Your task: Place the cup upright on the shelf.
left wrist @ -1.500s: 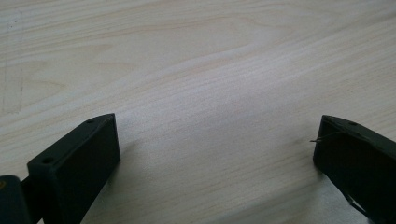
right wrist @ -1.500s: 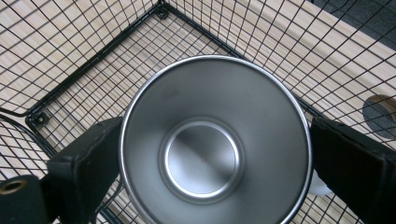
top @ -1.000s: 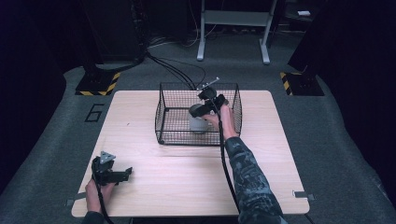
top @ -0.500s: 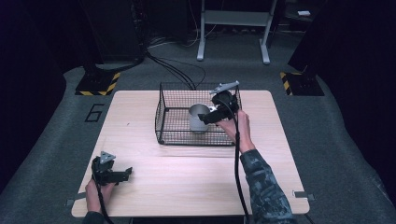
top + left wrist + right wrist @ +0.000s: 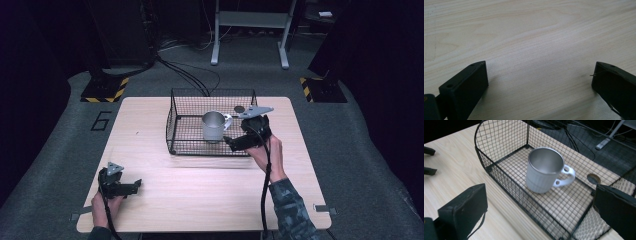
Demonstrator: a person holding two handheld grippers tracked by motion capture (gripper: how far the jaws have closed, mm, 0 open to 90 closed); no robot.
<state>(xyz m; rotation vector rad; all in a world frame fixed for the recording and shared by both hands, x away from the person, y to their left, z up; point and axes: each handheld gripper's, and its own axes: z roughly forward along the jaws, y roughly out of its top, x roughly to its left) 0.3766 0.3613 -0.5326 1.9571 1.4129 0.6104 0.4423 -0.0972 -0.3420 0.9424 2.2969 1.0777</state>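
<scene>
A steel mug (image 5: 214, 126) stands upright in a black wire basket (image 5: 172, 125) at the middle of a pale wooden desk (image 5: 150, 165), mouth open to the ceiling. Its long axis runs vertically. In the high view its white looped handle (image 5: 227, 121) sticks out toward the basket's right side, on the side where the right gripper (image 5: 231, 142) hangs.

That gripper, held in the person's right hand (image 5: 265, 152), hovers at the basket's near right edge with its jaws spread wide and empty. In the right gripper view it looks down over the front wire wall at the mug (image 5: 545, 170), which sits clear of every wall. A small dark disc (image 5: 593, 179) lies on the basket floor just beyond the handle (image 5: 565, 176).

The step in hand appears to be either a release or an approach — the pictures cannot settle which. Any lift would go best straight up along the mug's axis, jaws closing across the rim or body, not on the handle, and rising above the wire wall before moving sideways.

The left gripper (image 5: 131, 187) rests low at the desk's near left corner, well apart from the basket — its jaws also wide, nothing between them but bare wood.
</scene>
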